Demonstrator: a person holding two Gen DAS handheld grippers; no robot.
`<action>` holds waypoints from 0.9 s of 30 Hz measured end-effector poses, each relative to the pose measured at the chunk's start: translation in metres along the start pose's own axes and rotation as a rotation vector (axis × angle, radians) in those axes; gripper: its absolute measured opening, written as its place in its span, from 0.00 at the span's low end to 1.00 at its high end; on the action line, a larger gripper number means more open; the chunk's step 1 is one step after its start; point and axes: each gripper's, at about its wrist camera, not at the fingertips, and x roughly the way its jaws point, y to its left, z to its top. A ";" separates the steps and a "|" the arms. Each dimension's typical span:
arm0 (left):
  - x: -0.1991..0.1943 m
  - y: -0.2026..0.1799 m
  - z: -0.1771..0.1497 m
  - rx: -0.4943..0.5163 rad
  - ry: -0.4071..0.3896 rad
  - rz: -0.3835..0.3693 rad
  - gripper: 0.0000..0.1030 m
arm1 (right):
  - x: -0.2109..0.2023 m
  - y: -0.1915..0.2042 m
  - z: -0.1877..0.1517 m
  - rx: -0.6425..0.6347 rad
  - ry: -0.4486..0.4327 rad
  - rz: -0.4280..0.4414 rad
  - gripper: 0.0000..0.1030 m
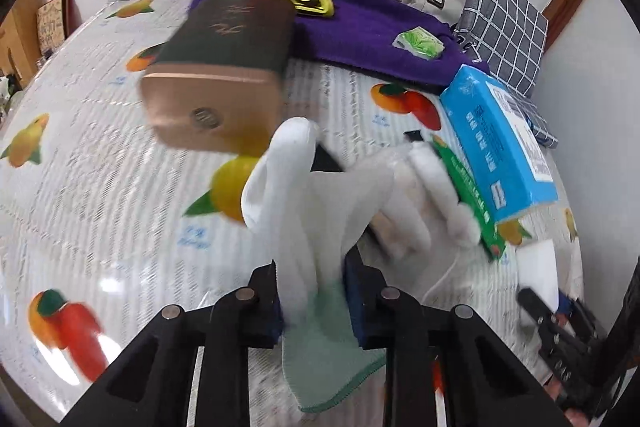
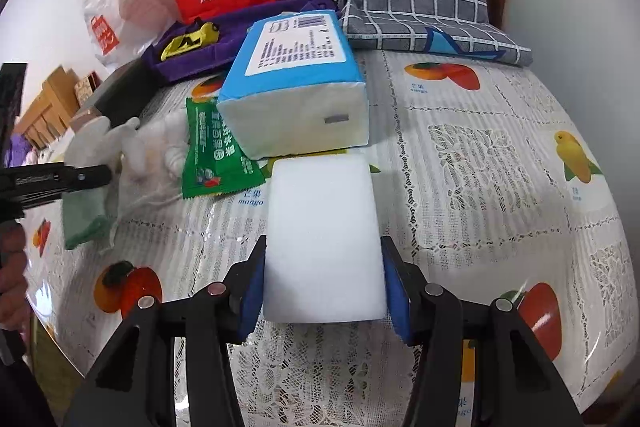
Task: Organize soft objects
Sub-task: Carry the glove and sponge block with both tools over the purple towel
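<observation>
Left claw (image 1: 314,301): clenched on a white glove (image 1: 296,195) with a pale green cuff, near left part of the desk (image 2: 500,155).
Right claw (image 2: 324,287): grasping a white foam block (image 2: 322,239) by its two sides, resting on the desk.
Tissue pack (image 2: 300,83): blue, just beyond the block.
Green sachet (image 2: 216,155): between glove and tissue pack.
Purple towel (image 1: 372,35): far side.

White glove (image 1: 304,211) between fingers (image 1: 264,311)

We see the gold-ended box (image 1: 216,75) blurred, its lettering unreadable; the white glove (image 1: 304,195) hides its near corner, and the tissue pack (image 2: 296,83) covers the sponge's (image 2: 324,239) far edge.
</observation>
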 end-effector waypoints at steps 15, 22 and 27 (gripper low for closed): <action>-0.027 0.032 -0.017 -0.031 -0.019 0.042 0.16 | -0.027 -0.005 -0.002 0.033 -0.036 -0.013 0.50; -0.049 0.033 -0.011 -0.026 -0.063 0.019 0.15 | -0.047 0.004 0.010 0.019 -0.065 0.005 0.50; -0.069 0.032 -0.006 -0.021 -0.098 0.001 0.15 | -0.059 0.012 0.019 -0.002 -0.083 0.011 0.50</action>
